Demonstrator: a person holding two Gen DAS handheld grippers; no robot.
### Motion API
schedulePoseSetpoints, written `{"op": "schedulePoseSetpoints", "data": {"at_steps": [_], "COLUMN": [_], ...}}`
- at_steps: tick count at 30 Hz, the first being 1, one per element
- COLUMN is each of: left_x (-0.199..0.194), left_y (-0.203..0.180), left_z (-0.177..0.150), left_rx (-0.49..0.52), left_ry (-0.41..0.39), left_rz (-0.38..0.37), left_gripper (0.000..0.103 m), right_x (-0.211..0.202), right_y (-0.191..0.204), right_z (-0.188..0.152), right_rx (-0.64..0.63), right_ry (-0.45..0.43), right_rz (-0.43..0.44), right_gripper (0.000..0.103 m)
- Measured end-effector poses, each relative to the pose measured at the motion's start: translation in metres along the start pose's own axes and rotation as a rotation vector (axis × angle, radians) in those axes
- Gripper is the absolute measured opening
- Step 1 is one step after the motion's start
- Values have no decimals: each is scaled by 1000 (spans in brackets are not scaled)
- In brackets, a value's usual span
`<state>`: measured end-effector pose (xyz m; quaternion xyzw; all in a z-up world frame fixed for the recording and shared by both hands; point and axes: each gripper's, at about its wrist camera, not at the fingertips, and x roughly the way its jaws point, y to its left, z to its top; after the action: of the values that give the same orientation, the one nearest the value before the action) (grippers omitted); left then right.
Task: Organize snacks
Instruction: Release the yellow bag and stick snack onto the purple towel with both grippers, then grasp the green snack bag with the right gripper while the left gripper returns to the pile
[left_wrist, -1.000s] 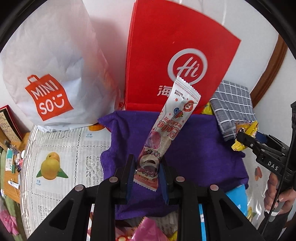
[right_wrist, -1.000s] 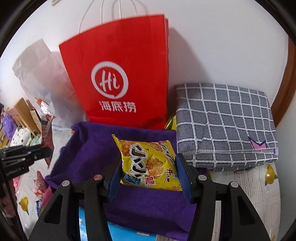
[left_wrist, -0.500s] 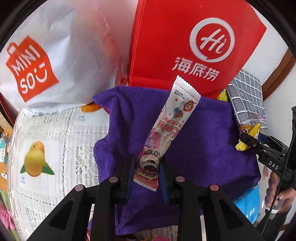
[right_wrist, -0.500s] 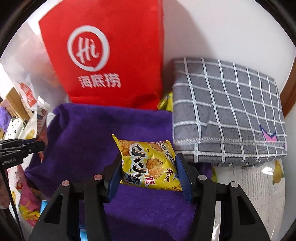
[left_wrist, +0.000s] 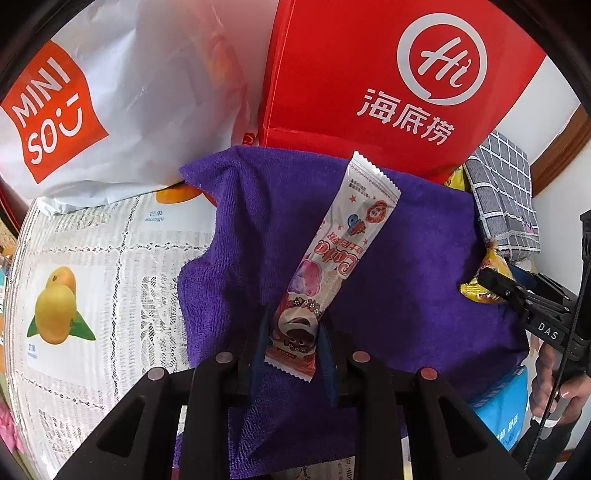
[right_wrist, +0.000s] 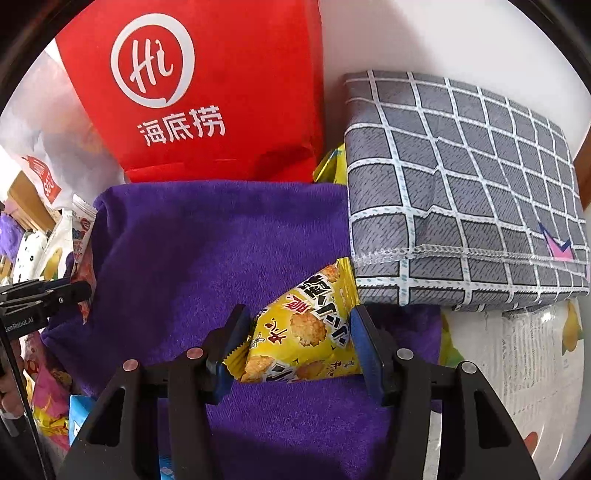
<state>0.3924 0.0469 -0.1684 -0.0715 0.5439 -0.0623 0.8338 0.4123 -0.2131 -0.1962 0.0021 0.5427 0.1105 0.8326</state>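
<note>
Left wrist view, from left to right: a white MINISO bag (left_wrist: 92, 110) stands at the back over a lace tablecloth (left_wrist: 110, 266) printed with mangoes, beside a red paper bag (left_wrist: 369, 74) against the wall. In front of both lies a purple towel (left_wrist: 424, 266). The left gripper (left_wrist: 291, 332) has its jaws pressed together on the lower end of a long white snack stick (left_wrist: 332, 251), which slants up over the towel's middle. At the far right edge, a hand (left_wrist: 554, 384) holds the other tool.

Right wrist view: the right gripper (right_wrist: 295, 332) is clamped on a yellow cracker packet (right_wrist: 306, 332), its 2 blue pads against the packet's sides, over the towel's right part, tilted, its top corner beside a folded grey checked cloth (right_wrist: 461, 184). Whether either snack touches the towel cannot be told. More snack packets (right_wrist: 48, 398) crowd the lower left corner.
</note>
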Motion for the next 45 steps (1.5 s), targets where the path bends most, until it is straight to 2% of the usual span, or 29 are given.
{"op": "schedulePoseSetpoints", "data": {"at_steps": [6,9,12,17,21,23,30,34,42,45], "left_x": [1,-6,-19,-50,-85,-102,-154,-181,-206,-212], "left_y": [-9,-15,-17,-12,-9,-4,8,11,1,-4], "left_z": [3,2,-2,-15,-28,-34,-70,-92,-129,-144], "left_rx": [22,30,37,32,53,45,13,4,12,30], "left_ry": [17,-4,-29,-71,-117,-140,-220,-252,-274,-271], "left_rz": [-18,15,38,34,42,21,8,-24,-82,-97], "left_gripper": [50,59,59,59,59,59,59,59,59,59], "right_x": [-10,-23,-39,-70,-99,-113,-153,-175,-199,-201], "right_y": [4,5,11,18,20,24,42,51,60,63], "right_z": [4,5,7,6,1,-7,-47,-74,-129,-151], "right_rx": [-12,-17,-35,-56,-2,25,-6,-12,18,21], "right_ry": [-13,-44,-84,-155,-213,-242,-241,-255,-224,-210], "right_rz": [15,19,-9,-40,-7,-1,-47,-22,10,-23], "right_gripper": [63,65,65,65,65,65,65,65,64,64]}}
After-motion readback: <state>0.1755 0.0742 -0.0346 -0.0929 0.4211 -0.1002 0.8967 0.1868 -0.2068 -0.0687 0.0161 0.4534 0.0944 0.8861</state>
